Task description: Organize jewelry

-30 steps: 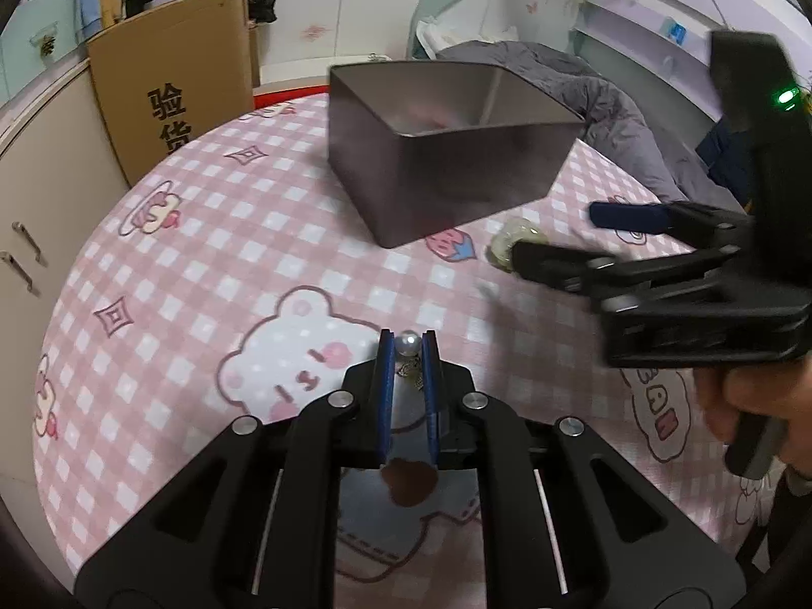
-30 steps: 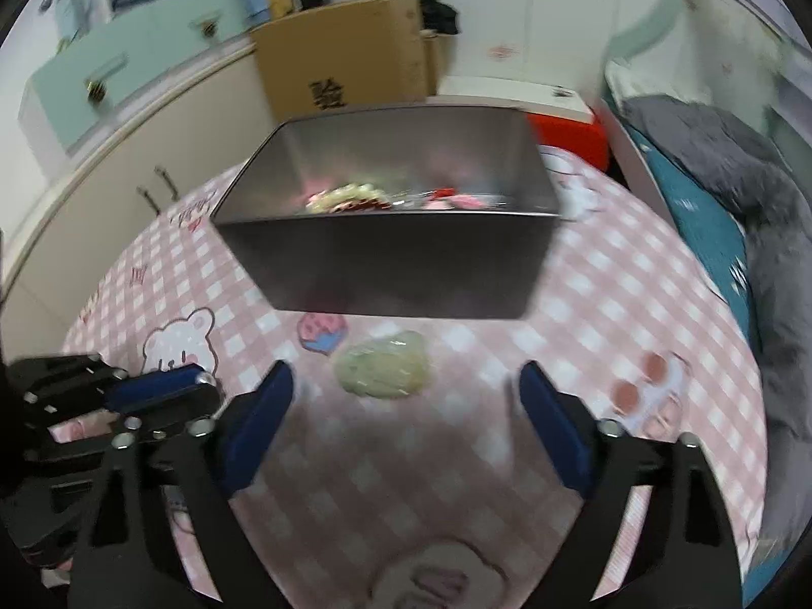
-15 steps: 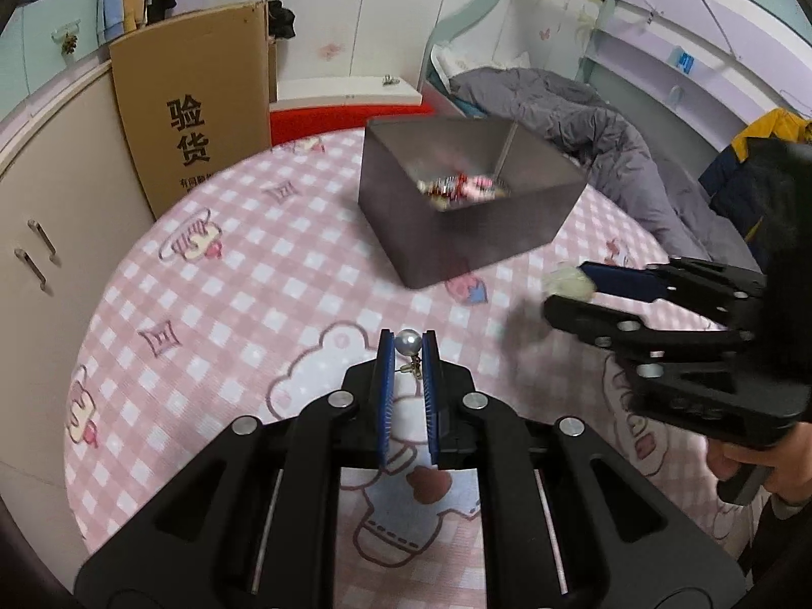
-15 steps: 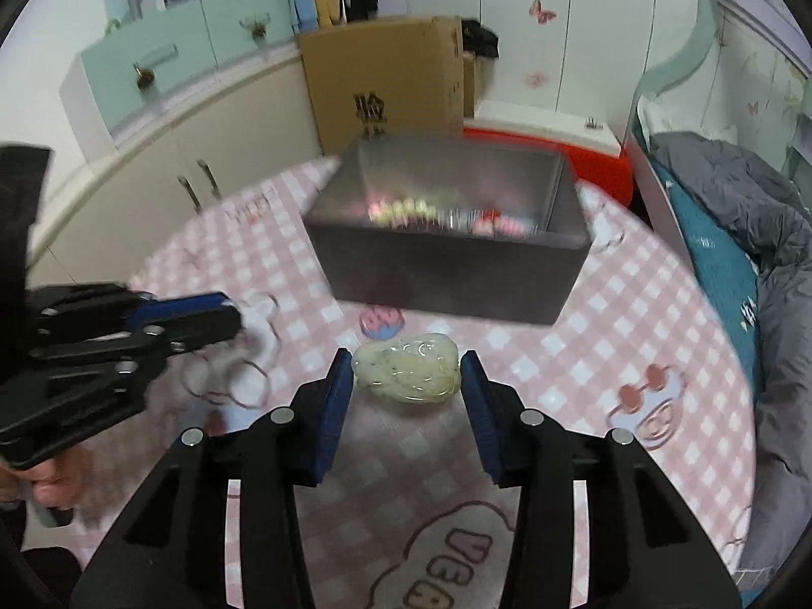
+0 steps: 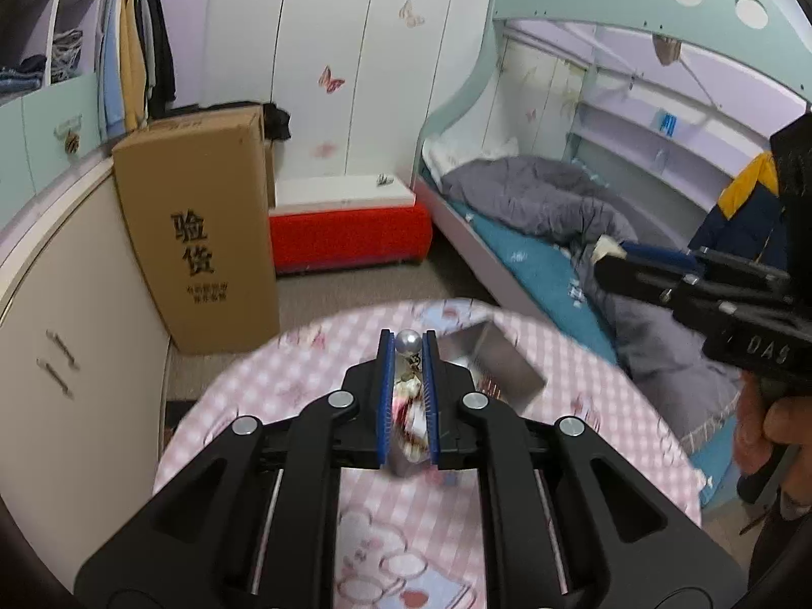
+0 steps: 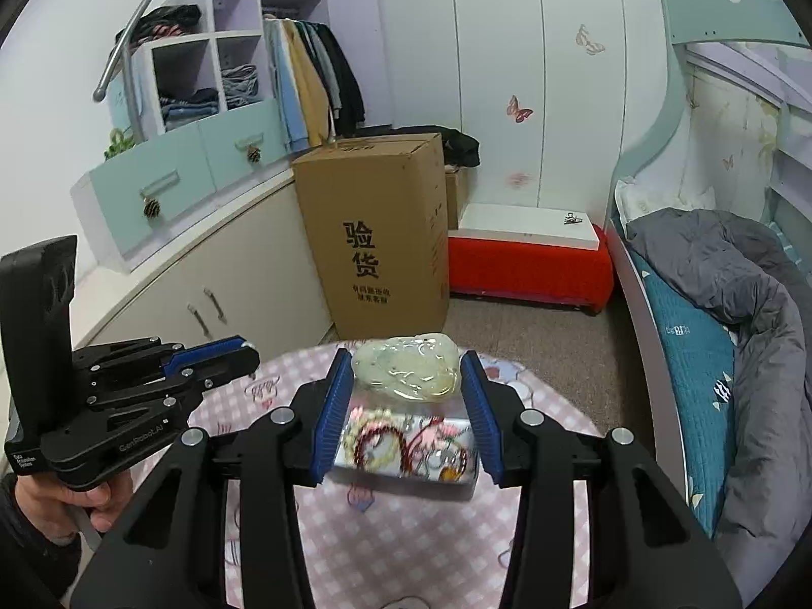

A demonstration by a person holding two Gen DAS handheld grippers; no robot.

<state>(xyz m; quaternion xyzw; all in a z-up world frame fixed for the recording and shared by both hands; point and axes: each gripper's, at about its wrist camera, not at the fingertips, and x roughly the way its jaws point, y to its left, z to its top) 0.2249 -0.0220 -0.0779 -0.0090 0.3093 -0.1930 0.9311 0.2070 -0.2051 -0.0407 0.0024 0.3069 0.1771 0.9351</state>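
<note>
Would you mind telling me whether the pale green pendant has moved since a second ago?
Yes. The pendant has left the tablecloth in front of the metal box and now sits lifted between the right gripper fingers.

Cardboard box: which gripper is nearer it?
Left, going by the layout. The cardboard box stands on the floor past the table's far left; the left gripper is on that side, and the right gripper is further right.
</note>
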